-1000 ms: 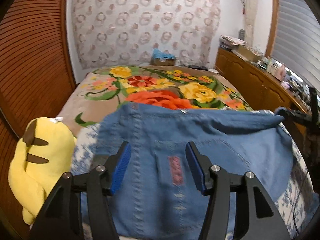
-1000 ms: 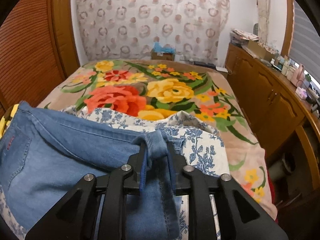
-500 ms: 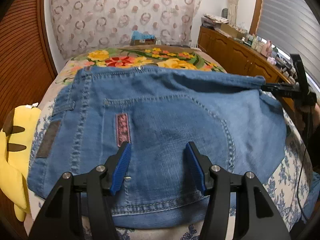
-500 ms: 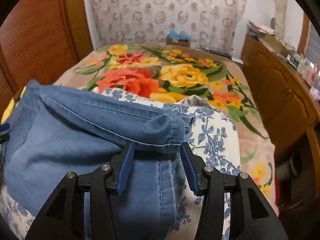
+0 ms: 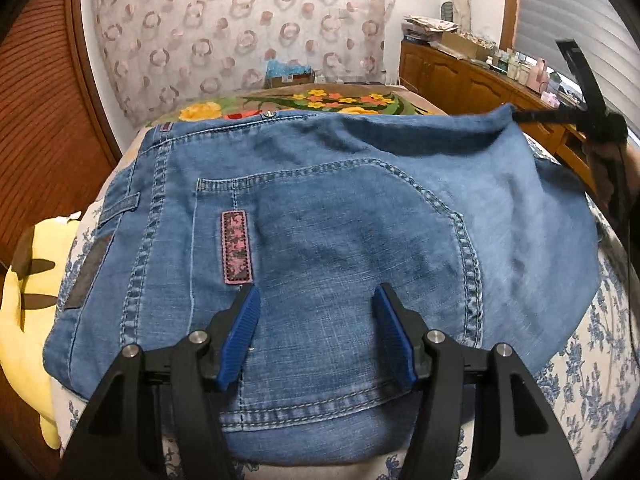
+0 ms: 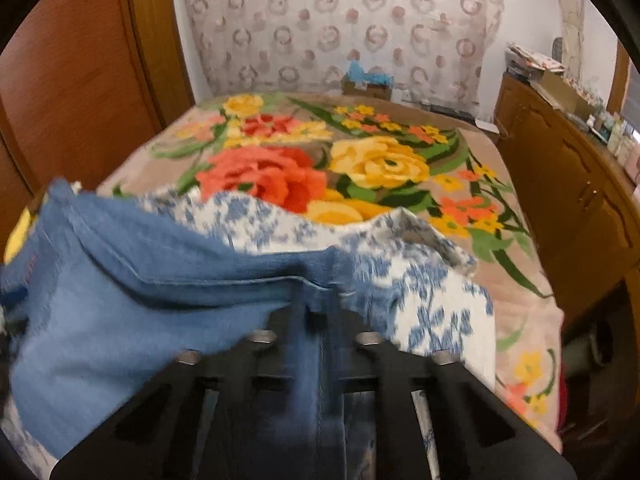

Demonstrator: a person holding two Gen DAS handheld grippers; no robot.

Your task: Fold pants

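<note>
The blue denim pants (image 5: 340, 248) lie spread on the bed with a back pocket and a pink patch facing up. My left gripper (image 5: 316, 336) is open, its blue pads hovering over the pocket area near the hem, holding nothing. In the right wrist view my right gripper (image 6: 320, 320) is shut on a fold of the pants (image 6: 160, 312) at their right edge and holds it lifted. The right gripper also shows in the left wrist view (image 5: 532, 114) at the far right corner of the denim.
A blue-and-white floral sheet (image 6: 432, 304) lies under the pants, over a flowered blanket (image 6: 380, 168). A yellow plush toy (image 5: 24, 292) sits at the left bed edge. A wooden cabinet (image 6: 568, 184) runs along the right, a wood panel wall (image 5: 36, 120) on the left.
My right gripper was shut, opened half a second ago, and is now shut again on the pants' edge. The left gripper has moved closer over the pocket, staying open.
</note>
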